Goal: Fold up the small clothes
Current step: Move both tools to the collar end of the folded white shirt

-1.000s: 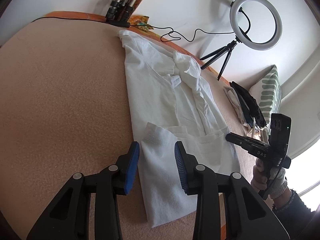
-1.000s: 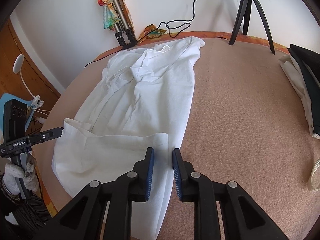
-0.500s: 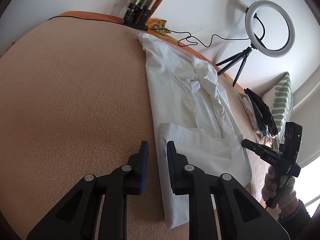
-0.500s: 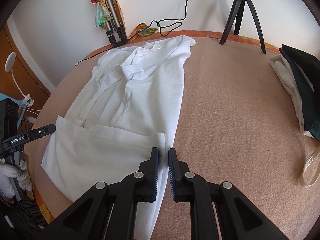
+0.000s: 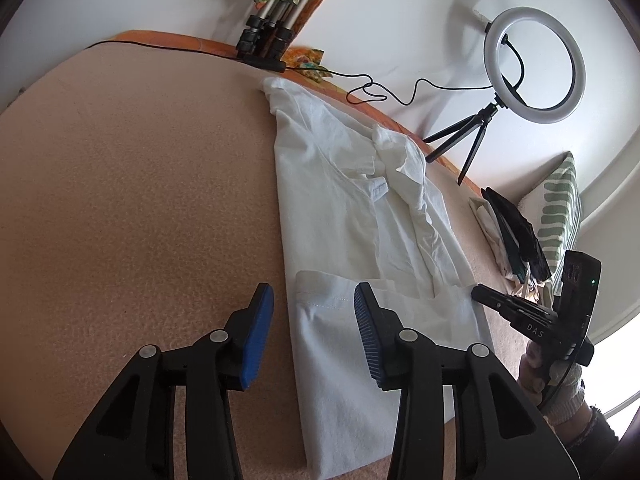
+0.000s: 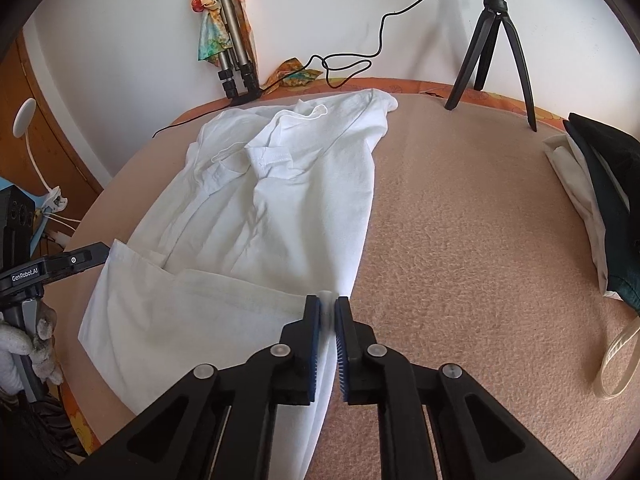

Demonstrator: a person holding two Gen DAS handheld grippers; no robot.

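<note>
A: The white shirt (image 6: 280,208) lies flat on the beige blanket (image 6: 460,248), its bottom part already folded up. Our right gripper (image 6: 328,312) has just closed and pinches the folded edge on its side.

B: The left gripper (image 5: 314,316) has just been opening; its jaws stand around the other edge without pressing. We should close it on both layers, then lift both sides together.

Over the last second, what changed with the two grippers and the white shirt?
The right gripper has just closed onto the white shirt, pinching its near right edge. The left gripper narrowed, then has just been opening again; it straddles the shirt's left edge without pressing it. The shirt lies as before on the tan blanket.
</note>
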